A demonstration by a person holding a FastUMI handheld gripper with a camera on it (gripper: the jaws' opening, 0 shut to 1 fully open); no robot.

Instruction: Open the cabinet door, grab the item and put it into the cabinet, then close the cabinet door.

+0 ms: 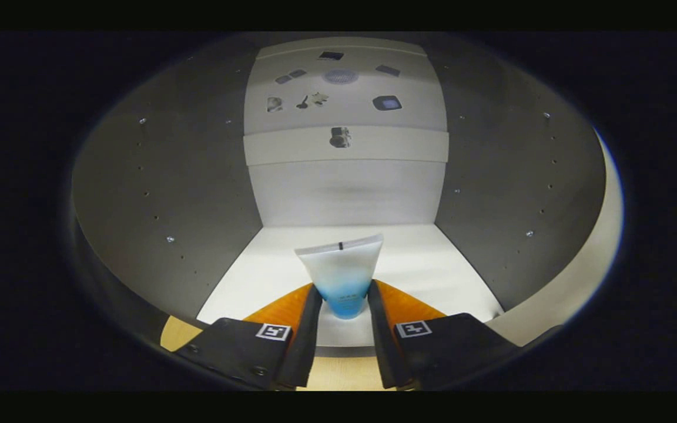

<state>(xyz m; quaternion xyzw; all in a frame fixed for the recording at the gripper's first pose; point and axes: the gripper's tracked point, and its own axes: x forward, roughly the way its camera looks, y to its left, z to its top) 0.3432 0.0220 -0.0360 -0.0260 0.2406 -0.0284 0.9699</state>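
White-to-blue tube stands upright, pinched in the claw.

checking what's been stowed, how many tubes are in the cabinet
1: the tube stands on the cabinet floor, held between the fingers of the gripper. None elsewhere that I can see.

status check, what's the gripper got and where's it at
Gripper shut on tube, jaws pinching its lower end. Tube upright over cabinet floor, inside the opening. Nothing in the way ahead.
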